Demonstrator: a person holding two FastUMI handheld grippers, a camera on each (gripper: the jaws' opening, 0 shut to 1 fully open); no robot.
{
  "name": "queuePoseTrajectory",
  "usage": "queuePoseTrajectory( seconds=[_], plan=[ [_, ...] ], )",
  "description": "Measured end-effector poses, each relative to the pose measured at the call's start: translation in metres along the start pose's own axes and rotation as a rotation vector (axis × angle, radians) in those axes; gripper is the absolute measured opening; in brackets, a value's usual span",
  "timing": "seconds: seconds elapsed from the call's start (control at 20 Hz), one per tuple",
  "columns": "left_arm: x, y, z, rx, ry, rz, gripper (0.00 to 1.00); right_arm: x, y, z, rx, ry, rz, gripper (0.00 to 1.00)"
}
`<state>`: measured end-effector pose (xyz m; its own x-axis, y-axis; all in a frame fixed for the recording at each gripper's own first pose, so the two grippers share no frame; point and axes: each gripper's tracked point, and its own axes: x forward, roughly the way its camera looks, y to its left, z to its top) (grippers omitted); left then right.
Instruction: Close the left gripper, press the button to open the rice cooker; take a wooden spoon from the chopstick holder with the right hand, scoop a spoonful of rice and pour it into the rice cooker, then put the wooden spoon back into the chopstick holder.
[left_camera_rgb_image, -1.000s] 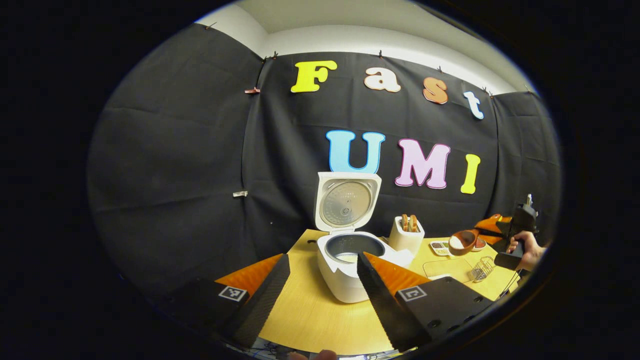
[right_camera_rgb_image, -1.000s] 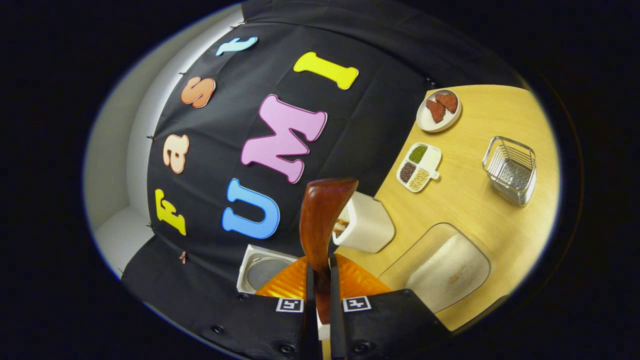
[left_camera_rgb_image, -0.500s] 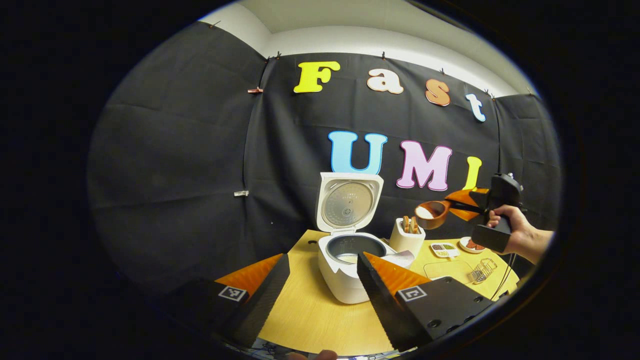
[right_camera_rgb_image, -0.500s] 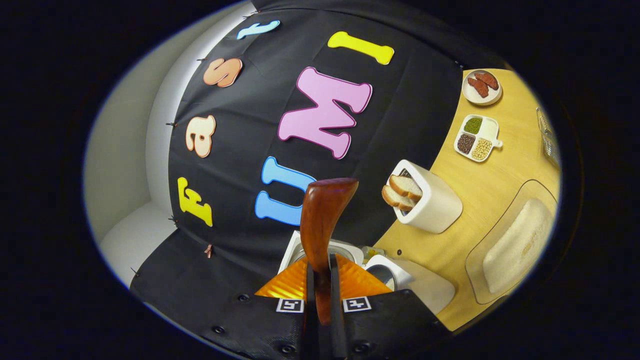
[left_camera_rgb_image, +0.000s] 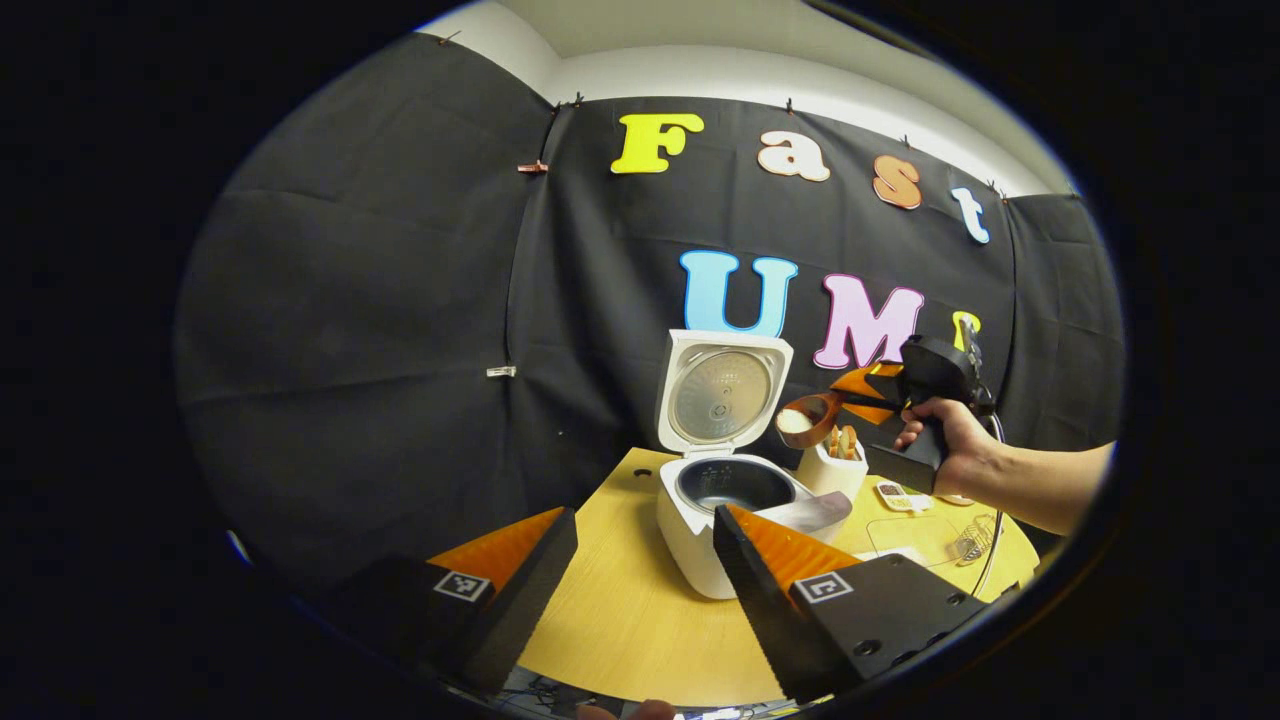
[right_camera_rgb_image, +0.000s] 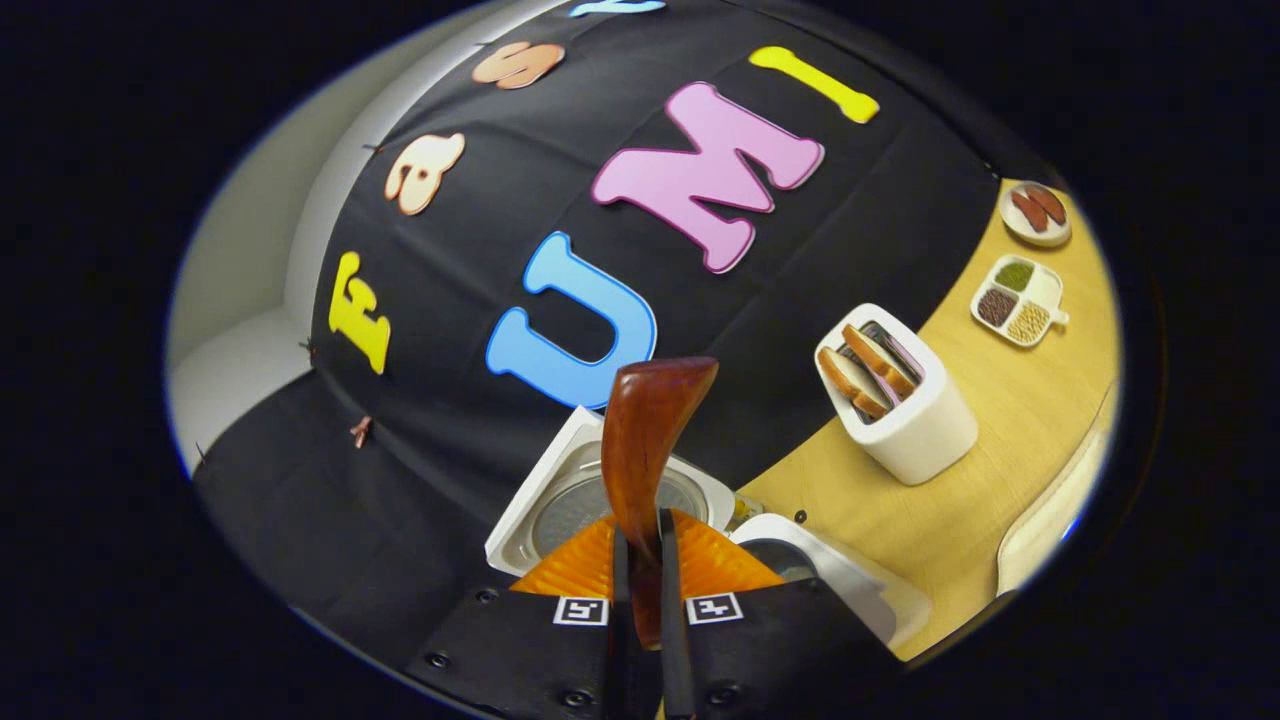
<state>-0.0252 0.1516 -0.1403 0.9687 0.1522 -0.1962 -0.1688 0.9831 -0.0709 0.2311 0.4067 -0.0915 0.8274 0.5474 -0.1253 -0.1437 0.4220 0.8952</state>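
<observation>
Now the loaded wooden spoon (left_camera_rgb_image: 808, 420) hangs just right of the open rice cooker (left_camera_rgb_image: 722, 500), white rice heaped in its glossy bowl — the right gripper (right_camera_rgb_image: 640, 560) is clamped tight on the handle. Next, likely: carry it over the dark round pot and tip. Left gripper (left_camera_rgb_image: 640, 560) stands wide, empty.

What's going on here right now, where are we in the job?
The rice cooker stands open, lid up. The right tongs, held in a person's hand, grip the wooden spoon, its bowl loaded with rice, in the air above the chopstick holder beside the cooker. Nothing is poured yet. The left tongs hang open in front, holding nothing.
</observation>
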Motion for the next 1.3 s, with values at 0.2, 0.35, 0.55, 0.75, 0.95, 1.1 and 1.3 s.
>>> queuePoseTrajectory(
  seconds=[0.2, 0.35, 0.55, 0.75, 0.95, 1.1, 1.3],
  plan=[
    [0.004, 0.007, -0.002, -0.023, 0.011, 0.003, 0.95, 0.024, 0.006, -0.014, -0.173, 0.020, -0.017, 0.13],
    [0.006, 0.013, -0.006, -0.024, 0.020, 0.005, 0.95, 0.036, 0.004, -0.017, -0.284, 0.026, -0.036, 0.13],
    [0.010, 0.016, -0.005, -0.030, 0.025, 0.009, 0.95, 0.046, -0.001, -0.021, -0.408, 0.042, -0.043, 0.13],
    [0.013, 0.017, -0.008, -0.025, 0.034, 0.005, 0.94, 0.049, 0.000, -0.027, -0.516, 0.058, -0.023, 0.13],
    [0.015, 0.018, -0.009, -0.033, 0.039, 0.001, 0.94, 0.049, 0.008, -0.032, -0.634, 0.064, 0.005, 0.13],
    [0.015, 0.019, -0.011, -0.027, 0.039, 0.003, 0.94, 0.047, 0.020, -0.038, -0.748, 0.072, 0.046, 0.13],
    [0.017, 0.024, -0.012, -0.025, 0.038, 0.005, 0.94, 0.042, 0.038, -0.054, -0.940, 0.088, 0.108, 0.13]
  ],
)
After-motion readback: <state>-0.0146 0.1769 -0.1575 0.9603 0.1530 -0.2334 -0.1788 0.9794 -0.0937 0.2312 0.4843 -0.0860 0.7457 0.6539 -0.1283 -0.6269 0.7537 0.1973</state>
